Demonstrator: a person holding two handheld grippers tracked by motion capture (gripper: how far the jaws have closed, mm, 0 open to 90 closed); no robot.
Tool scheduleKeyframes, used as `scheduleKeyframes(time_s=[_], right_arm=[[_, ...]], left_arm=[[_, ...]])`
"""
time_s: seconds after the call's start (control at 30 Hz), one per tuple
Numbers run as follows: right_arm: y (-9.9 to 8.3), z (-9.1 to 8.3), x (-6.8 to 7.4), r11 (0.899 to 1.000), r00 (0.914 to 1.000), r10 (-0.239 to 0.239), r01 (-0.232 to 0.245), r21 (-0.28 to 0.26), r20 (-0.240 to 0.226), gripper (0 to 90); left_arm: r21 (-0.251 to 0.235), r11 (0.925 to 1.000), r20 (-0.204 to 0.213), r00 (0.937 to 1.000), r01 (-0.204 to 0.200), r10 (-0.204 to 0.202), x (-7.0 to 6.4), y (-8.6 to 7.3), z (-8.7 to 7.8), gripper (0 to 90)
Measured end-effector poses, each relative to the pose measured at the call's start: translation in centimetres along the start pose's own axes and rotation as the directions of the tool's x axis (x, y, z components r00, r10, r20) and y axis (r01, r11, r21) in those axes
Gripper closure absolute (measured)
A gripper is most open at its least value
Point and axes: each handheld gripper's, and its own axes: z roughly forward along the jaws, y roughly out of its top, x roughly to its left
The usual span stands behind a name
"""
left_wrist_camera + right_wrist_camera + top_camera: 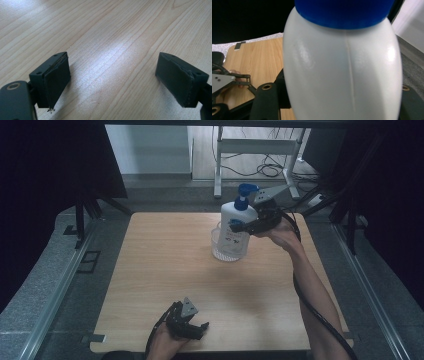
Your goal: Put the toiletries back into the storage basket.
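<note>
R gripper [239, 226] w/ pump bottle [234, 222] over bowl [218, 251]

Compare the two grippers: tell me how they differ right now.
The right gripper is raised at the far side of the table, shut on the pump bottle above a clear bowl; the left gripper lies low at the near edge, holding nothing. The left's jaws stand wide apart; the right's press the bottle. Both are black, hand-held.
</note>
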Motion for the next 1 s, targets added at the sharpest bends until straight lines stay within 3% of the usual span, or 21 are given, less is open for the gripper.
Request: scheduleKeyframes(time_s=[0.63,1.0], right_arm=[[0.4,1.2,-3.6,1.0,0.9991,0.026,-0.026,-0.013,0.034,38.5],[0.5,2.5,-4.5,1.0,0.9992,0.016,-0.016,0.002,0.037,38.5]], left_arm=[[0.002,1.0,-0.001,1.0,-0.002,0.003,0.0,0.0,0.0,12.0],[0.002,1.0,-0.001,1.0,-0.002,0.002,0.0,0.0,0.0,12.0]])
